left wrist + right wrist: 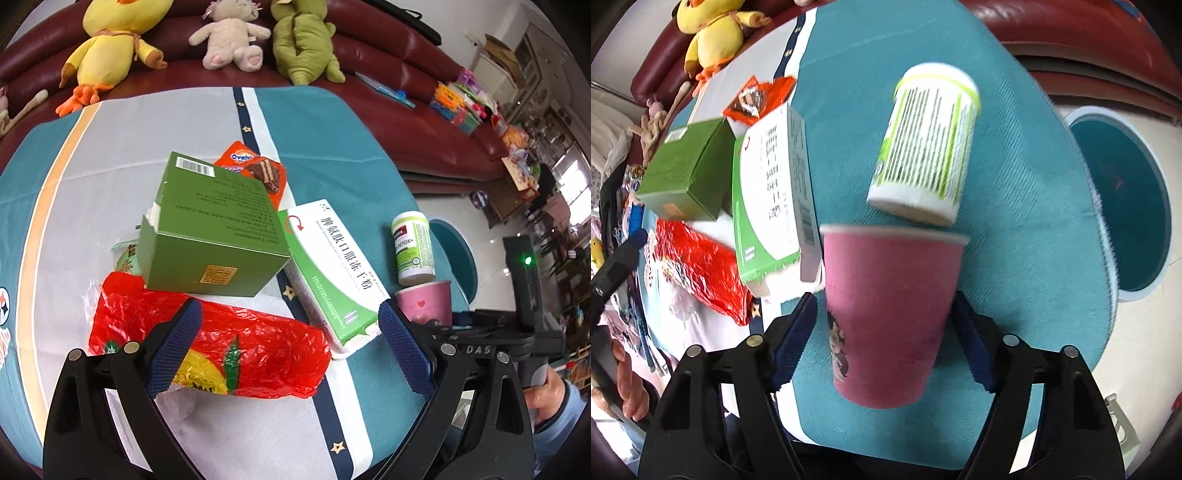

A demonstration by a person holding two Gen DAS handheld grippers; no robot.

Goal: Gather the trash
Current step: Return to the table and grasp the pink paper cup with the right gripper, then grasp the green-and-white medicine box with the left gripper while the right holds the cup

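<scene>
Pink paper cup stood upright on the tabletop between the right hand-held gripper pads, one touching, the other with a gap. Thin wall could crush or tip against the white bottle just behind. Left hand-held gripper hung wide, empty, over the red wrapper.

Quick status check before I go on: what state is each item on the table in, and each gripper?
pink paper cup: upright, between the right gripper's pads
white bottle: upright, capped
green box: closed, tilted on the pile
white-and-green carton: lying flat
red plastic bag: crumpled, flat
orange snack wrapper: partly under the green box
left gripper: open, empty
right gripper: open around the cup
</scene>
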